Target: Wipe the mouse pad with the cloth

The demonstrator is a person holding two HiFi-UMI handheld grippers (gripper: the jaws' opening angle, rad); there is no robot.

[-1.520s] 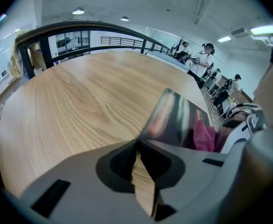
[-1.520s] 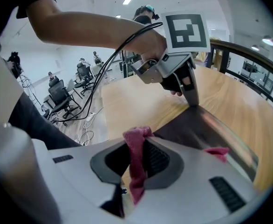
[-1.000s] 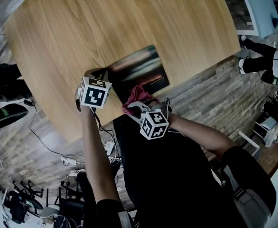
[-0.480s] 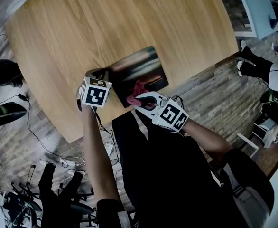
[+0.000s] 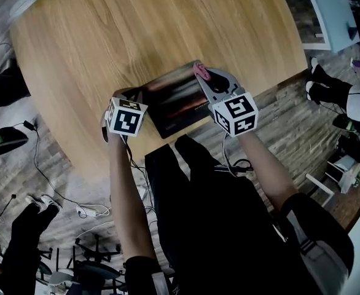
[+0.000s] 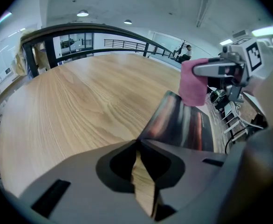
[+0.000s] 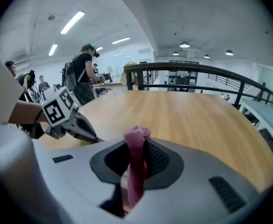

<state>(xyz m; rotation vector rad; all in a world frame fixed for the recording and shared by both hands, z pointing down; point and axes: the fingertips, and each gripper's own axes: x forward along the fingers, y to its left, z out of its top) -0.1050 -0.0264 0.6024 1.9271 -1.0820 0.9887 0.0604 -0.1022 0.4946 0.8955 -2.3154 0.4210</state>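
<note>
The pad lies on the bench between the two grippers. The left gripper is pressed together on the pad's corner. The right gripper pinches the pink cloth at the pad's far corner, across from the left gripper.

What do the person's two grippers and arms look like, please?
Both the left gripper and right gripper have smooth light-grey jaws with dark recesses, each topped by a white cube bearing black square markers. Thin black cables trail from them. The person wears short dark sleeves.
</note>
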